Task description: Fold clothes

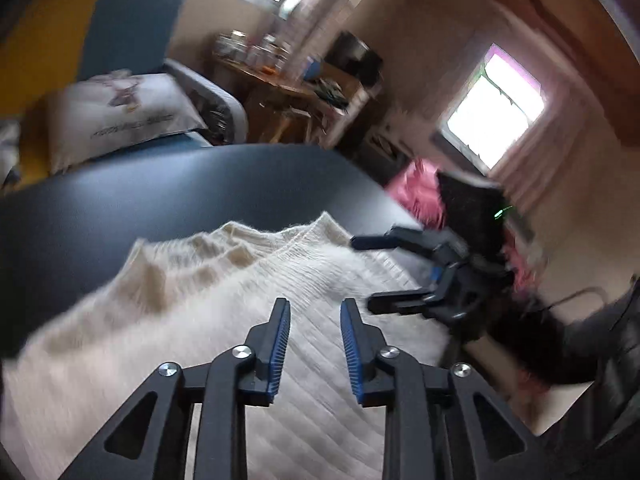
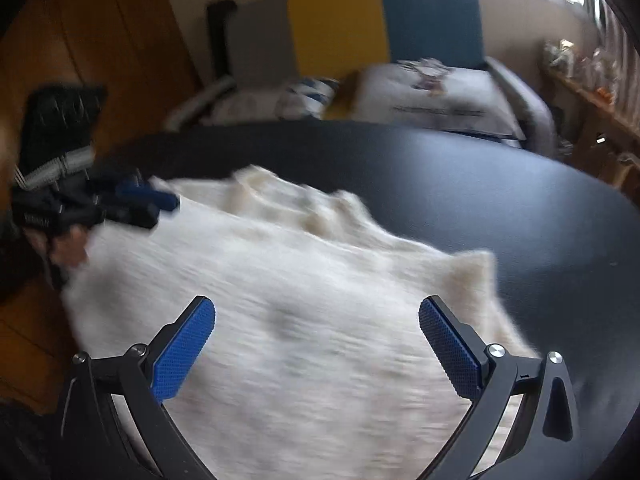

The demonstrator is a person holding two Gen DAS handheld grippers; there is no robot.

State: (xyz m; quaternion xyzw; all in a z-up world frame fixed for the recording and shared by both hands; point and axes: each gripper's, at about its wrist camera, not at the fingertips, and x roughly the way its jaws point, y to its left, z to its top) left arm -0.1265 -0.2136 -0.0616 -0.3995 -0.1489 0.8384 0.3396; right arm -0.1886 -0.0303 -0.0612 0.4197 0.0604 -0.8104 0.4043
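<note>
The cream knit sweater (image 1: pixel 248 312) lies spread on the dark worktop (image 1: pixel 160 200), filling the lower half of both wrist views, its rumpled far edge toward the upper middle of each frame. The left claw (image 1: pixel 315 344) hangs just above the cloth, part-way parted, nothing between its pads. The right claw (image 2: pixel 316 344) is spread wide and empty over the garment's middle. In the left view the right claw sits at the sweater's right edge, so each of the 2 claws seems nearest its own side for the next fold.
</note>
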